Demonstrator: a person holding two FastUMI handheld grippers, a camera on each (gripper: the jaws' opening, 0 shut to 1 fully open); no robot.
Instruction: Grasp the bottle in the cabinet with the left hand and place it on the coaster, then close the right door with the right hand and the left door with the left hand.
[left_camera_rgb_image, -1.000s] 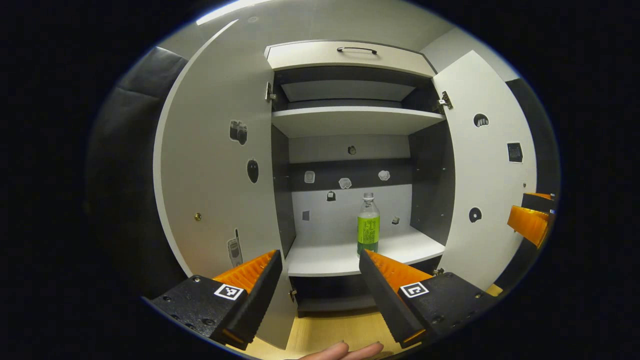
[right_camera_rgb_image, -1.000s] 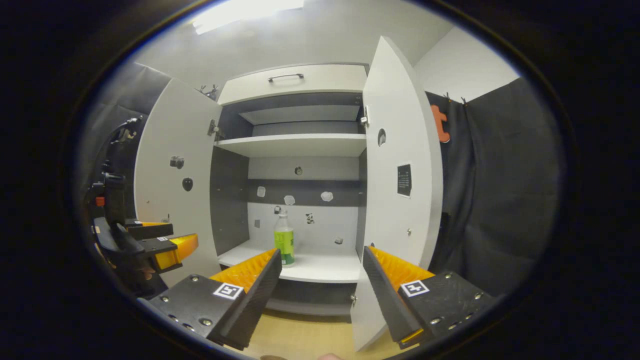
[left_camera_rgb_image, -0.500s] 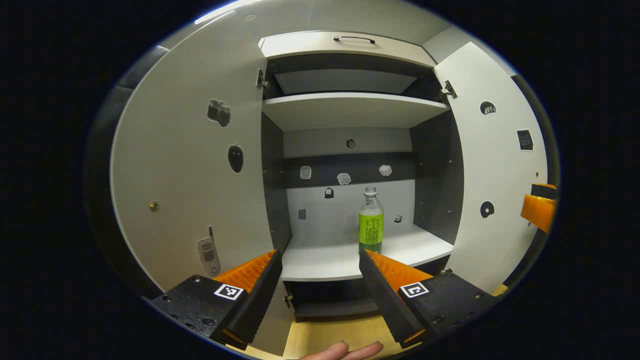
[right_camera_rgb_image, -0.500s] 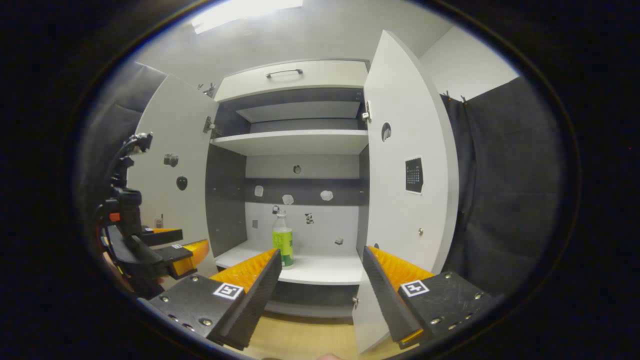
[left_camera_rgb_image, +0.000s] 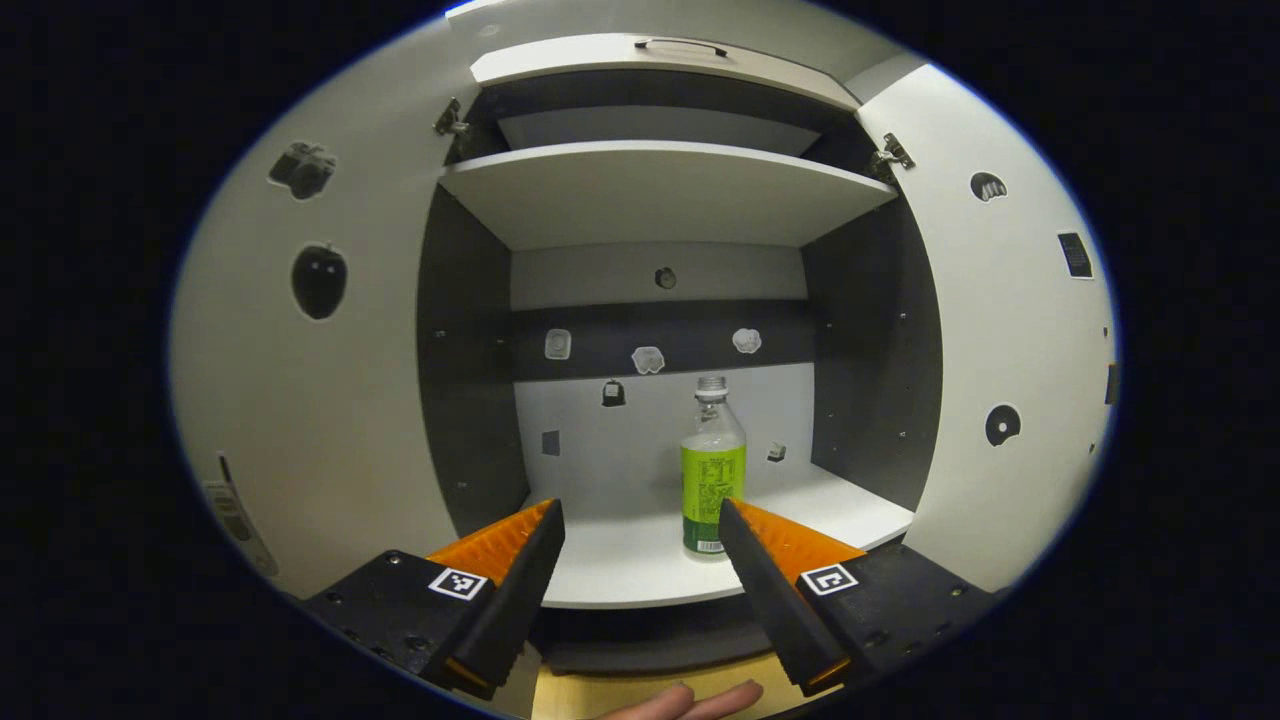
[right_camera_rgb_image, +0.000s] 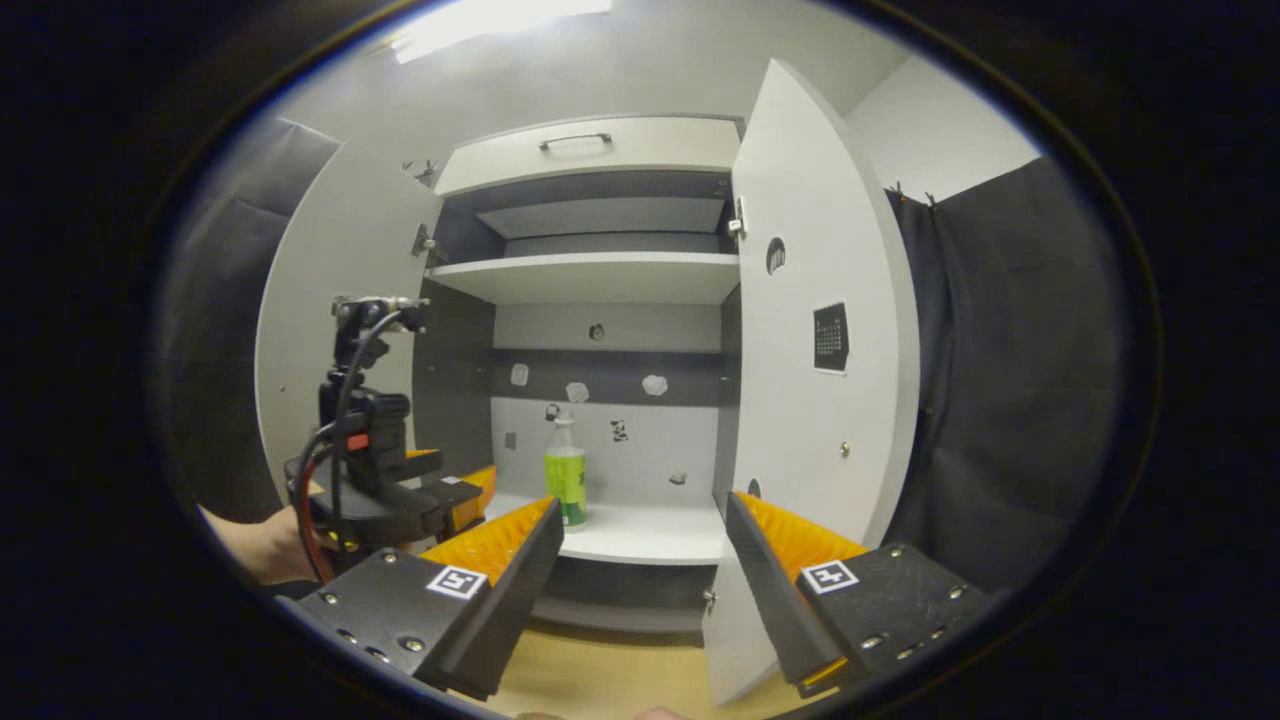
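Cabinet (left_camera_rgb_image: 660, 190) ahead of both grippers, left door (left_camera_rgb_image: 300, 400) and right door (right_camera_rgb_image: 800, 400) swung wide. Bottle (left_camera_rgb_image: 712, 470) upright on lower shelf (left_camera_rgb_image: 620, 560), ahead of left gripper (left_camera_rgb_image: 640, 520), just off its right fingertip, not touched. Left gripper fingers spread, nothing between. Right gripper (right_camera_rgb_image: 640, 520) fingers spread, nothing held, farther back; bottle ahead, left of its centre.

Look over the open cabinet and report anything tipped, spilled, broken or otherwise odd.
Nothing stands out. The clear plastic bottle with the green label stands upright, alone on the white lower shelf. Both white cabinet doors hang open. The left tool is open, short of the bottle.
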